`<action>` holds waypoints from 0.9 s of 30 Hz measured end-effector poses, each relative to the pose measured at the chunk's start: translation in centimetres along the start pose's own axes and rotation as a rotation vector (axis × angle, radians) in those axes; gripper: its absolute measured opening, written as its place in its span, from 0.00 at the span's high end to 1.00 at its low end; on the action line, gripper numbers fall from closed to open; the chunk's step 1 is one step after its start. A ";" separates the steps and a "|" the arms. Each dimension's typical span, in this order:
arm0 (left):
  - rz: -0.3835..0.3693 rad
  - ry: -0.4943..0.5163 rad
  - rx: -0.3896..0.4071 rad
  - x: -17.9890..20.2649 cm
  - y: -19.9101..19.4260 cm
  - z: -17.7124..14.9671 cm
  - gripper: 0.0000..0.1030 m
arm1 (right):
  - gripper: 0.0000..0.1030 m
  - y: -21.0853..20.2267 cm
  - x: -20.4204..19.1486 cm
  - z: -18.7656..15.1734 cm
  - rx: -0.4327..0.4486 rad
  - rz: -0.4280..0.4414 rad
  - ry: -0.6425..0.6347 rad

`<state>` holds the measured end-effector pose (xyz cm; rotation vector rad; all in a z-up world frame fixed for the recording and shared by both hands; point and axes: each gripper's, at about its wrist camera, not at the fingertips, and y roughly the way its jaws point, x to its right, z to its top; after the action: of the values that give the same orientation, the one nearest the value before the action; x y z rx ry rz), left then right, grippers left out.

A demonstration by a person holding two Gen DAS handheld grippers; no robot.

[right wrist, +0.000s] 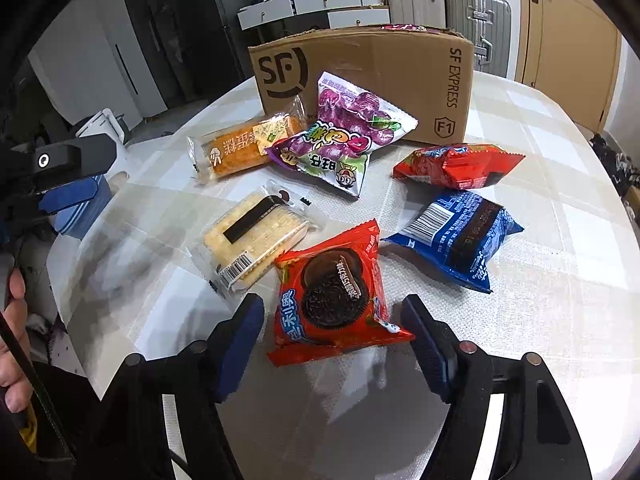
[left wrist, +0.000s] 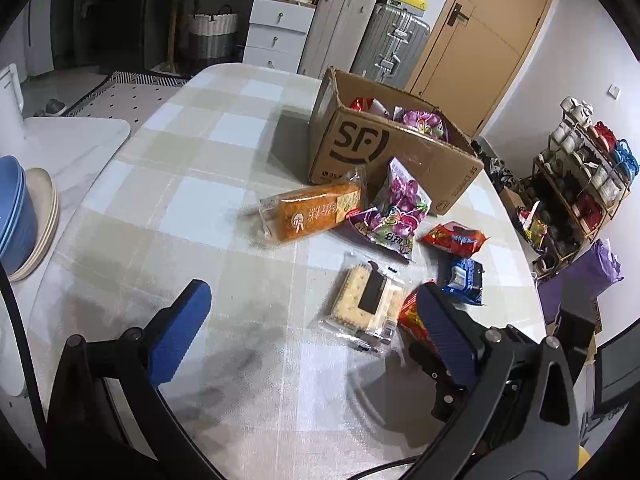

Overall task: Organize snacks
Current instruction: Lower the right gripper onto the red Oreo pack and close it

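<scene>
Red foil marks the item in question: a cookie packet (right wrist: pixel 334 300) lying flat on the checked desk (right wrist: pixel 540 288), directly between the fingers (right wrist: pixel 240 332) of the right gripper (right wrist: pixel 332 340). Both pads flank the packet's near end with a visible gap on each side; they are spread and grasping nothing. The packet's long axis appears to run away from the gripper toward the cardboard box (right wrist: pixel 360 80), so the fingers would close across its shorter width. The right hand is clearly the nearer one.

Left gripper (left wrist: pixel 316 332) hangs over bare desk with its fingers parted and empty, a clear-wrapped cracker pack (left wrist: pixel 366 300) lying just ahead of it.

Other loose snacks, a blue packet (right wrist: pixel 460 236), a second red packet (right wrist: pixel 456 164), a purple candy bag (right wrist: pixel 344 136) and an orange cake bar (right wrist: pixel 244 148), lie between the red packet and the box. The box already holds some snacks
</scene>
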<state>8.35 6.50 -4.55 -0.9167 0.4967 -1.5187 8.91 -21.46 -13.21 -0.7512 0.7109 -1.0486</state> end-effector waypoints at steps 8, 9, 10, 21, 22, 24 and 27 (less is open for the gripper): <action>0.010 -0.007 -0.025 -0.3 0.7 -0.1 0.01 | 0.46 -0.4 0.6 -0.2 0.013 0.011 0.023; 0.011 -0.007 -0.030 -0.3 0.8 -0.1 0.01 | 0.48 -0.5 0.7 -0.2 0.014 0.012 0.024; 0.013 -0.009 -0.034 -0.3 0.9 -0.1 0.01 | 0.49 -0.6 0.7 -0.1 0.016 0.013 0.026; 0.025 -0.025 -0.050 -0.8 1.5 -0.4 0.01 | 0.58 -1.8 1.3 -0.2 0.048 0.058 0.076; 0.024 -0.028 -0.053 -0.8 1.6 -0.4 0.01 | 0.59 -1.9 1.3 -0.1 0.052 0.062 0.079; 0.023 -0.032 -0.056 -0.8 1.6 -0.5 0.01 | 0.64 -2.1 1.4 -0.1 0.055 0.077 0.085; 0.025 -0.031 -0.057 -0.6 1.7 -0.5 0.01 | 0.73 -2.6 1.5 -0.2 0.064 0.088 0.086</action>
<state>8.98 6.69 -6.33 -0.9740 0.5295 -1.4722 7.96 -23.66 -11.42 -0.6172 0.7731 -1.0235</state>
